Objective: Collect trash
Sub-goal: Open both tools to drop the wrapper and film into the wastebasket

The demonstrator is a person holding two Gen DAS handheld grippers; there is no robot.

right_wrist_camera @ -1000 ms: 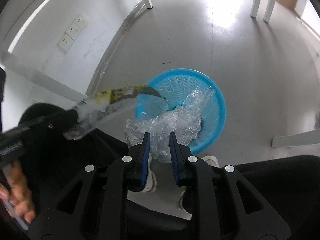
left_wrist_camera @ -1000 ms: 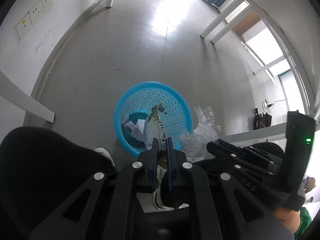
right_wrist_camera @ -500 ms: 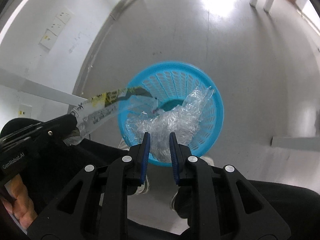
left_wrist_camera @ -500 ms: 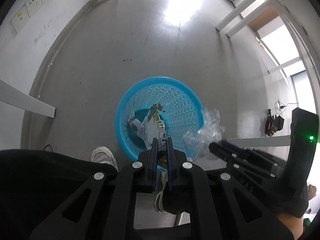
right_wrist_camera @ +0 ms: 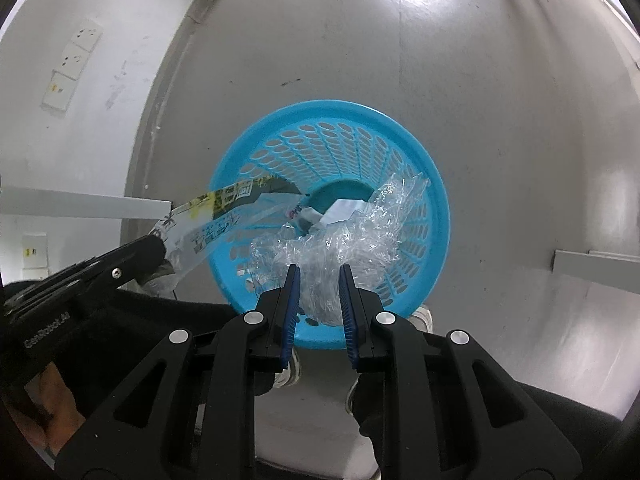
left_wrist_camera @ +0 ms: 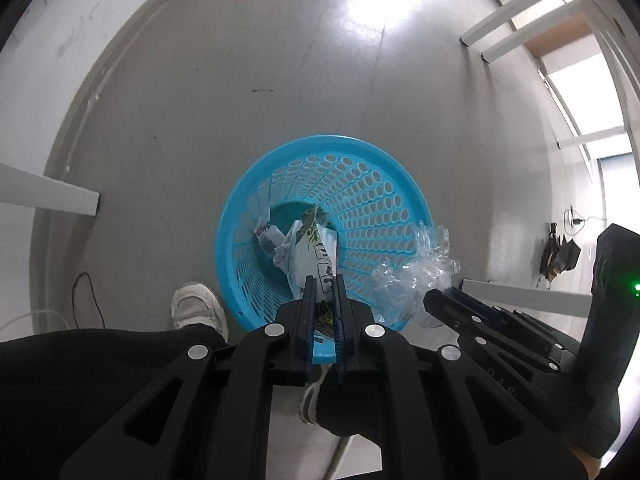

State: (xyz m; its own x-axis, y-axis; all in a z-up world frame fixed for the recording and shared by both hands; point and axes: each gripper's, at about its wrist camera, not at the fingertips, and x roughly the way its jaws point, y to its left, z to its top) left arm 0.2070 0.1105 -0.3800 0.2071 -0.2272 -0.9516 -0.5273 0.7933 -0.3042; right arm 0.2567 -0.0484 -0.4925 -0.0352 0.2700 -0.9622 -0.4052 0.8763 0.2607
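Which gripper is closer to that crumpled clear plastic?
Right. The right gripper has the crumpled clear plastic between its fingers over the blue basket; the left gripper holds a printed wrapper beside it.

Supporting surface: a grey, glossy floor (left_wrist_camera: 248,92), with window glare at the upper centre of both views. A blue perforated plastic basket (left_wrist_camera: 372,184) stands directly on it at frame centre. A white sneaker (left_wrist_camera: 198,310) rests on the floor just left of the basket, lower left of centre in the left view. A dark cable (left_wrist_camera: 86,300) lies further left. White furniture legs (left_wrist_camera: 512,20) meet the floor at upper right.
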